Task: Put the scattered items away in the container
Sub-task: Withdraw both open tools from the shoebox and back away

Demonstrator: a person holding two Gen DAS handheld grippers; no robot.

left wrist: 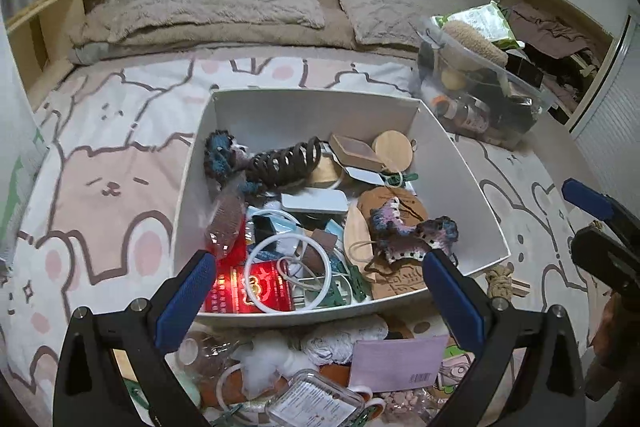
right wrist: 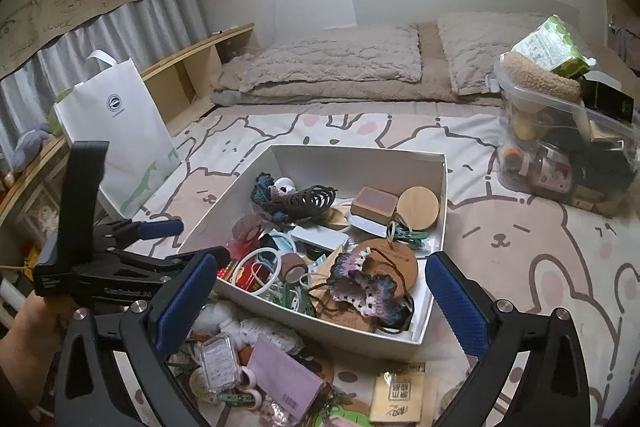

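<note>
Both grippers hang wide with nothing between their jaws, the left gripper (left wrist: 316,291) and right gripper (right wrist: 320,291) poised over the white box (left wrist: 460,163), already half full. More clutter (right wrist: 280,375) waits on the bedspread just before it, within easy reach.

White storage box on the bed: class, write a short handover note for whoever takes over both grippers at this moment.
Left gripper: jaws wide open, nothing between them, hovering over the near edge of the white box.
Right gripper: jaws wide open and empty, beside the box's near corner.
Done: the box already holds many items, among them a dark hair claw, a round wooden lid and a crocheted piece.
Left: a pile on the bedspread in front of the box, including a lilac card, a clear plastic case and a tan packet.
Suggested next: probably pick from that near pile.
</note>
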